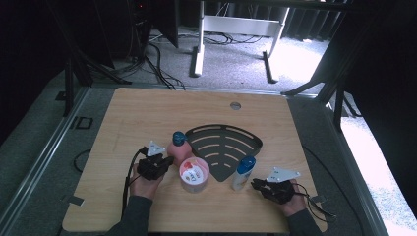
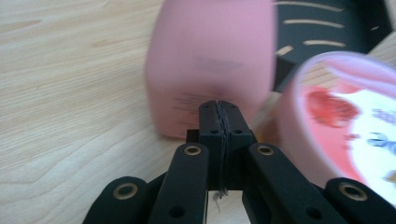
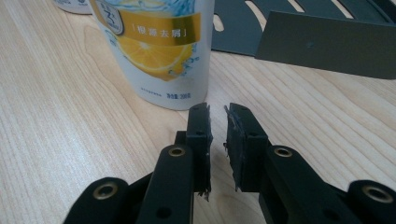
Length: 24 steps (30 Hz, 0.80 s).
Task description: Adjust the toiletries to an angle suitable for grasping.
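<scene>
A pink bottle with a blue cap stands left of centre on the wooden table. Beside it sits a pink round tub with a printed lid. My left gripper is shut with its pads pressed together, and its tip lies right at the bottle's lower side. A white bottle with a lemon label and blue cap stands to the right. My right gripper rests just short of it, jaws slightly apart with nothing between them.
A black fan-shaped slotted rack lies flat behind the tub and the white bottle. A round grommet sits near the table's far edge. Bare wood stretches to the far left and back.
</scene>
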Each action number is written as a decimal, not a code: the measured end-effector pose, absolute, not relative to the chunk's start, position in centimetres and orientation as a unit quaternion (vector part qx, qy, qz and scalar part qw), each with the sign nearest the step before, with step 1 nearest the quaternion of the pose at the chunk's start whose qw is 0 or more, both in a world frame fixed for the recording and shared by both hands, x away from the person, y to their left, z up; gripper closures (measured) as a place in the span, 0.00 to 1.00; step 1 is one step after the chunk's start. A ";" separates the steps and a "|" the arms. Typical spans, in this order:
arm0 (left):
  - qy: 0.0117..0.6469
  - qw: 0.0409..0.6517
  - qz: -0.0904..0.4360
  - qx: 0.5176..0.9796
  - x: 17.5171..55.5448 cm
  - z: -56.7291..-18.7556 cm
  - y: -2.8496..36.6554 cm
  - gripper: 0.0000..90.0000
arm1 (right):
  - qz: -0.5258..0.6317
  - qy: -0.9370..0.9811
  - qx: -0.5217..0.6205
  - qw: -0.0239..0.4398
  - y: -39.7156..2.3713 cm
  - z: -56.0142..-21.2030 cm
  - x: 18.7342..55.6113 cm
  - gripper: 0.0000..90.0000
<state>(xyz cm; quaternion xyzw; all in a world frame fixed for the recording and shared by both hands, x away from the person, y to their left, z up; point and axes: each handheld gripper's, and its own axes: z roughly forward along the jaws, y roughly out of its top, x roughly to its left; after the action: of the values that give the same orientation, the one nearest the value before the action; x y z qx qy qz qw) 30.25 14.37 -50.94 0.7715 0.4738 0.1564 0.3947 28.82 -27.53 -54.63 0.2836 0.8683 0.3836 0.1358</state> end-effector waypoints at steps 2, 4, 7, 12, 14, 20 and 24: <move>0.458 0.409 0.155 0.774 29.6 -50.4 14.1 0.99 | 0.383 0.868 0.284 0.136 -27.6 -54.7 28.9 0.88; 0.441 0.418 0.151 0.780 29.0 -49.8 13.4 0.99 | 0.382 0.869 0.283 0.135 -27.5 -54.7 28.8 0.88; 0.417 0.423 0.141 0.792 28.1 -49.2 12.4 0.99 | 0.383 0.869 0.282 0.136 -27.5 -54.6 28.8 0.87; 0.386 0.411 0.127 0.816 26.6 -49.2 11.0 0.99 | 0.383 0.869 0.284 0.136 -27.5 -54.7 28.8 0.87; 0.378 0.406 0.122 0.823 26.3 -49.5 10.7 0.99 | 0.383 0.869 0.283 0.135 -27.5 -54.7 28.8 0.87; 0.372 0.391 0.118 0.834 25.7 -49.2 10.7 0.99 | 0.383 0.869 0.284 0.135 -27.5 -54.6 28.8 0.87; 0.371 0.382 0.119 0.838 25.5 -49.0 10.8 1.00 | 0.382 0.869 0.284 0.134 -27.5 -54.7 28.8 0.87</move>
<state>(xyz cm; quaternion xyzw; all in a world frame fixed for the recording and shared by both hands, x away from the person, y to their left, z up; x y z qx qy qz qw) 25.53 10.84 -49.03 0.8377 0.3713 0.1191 0.3825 28.83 -27.46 -54.68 0.2837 0.8692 0.3823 0.1336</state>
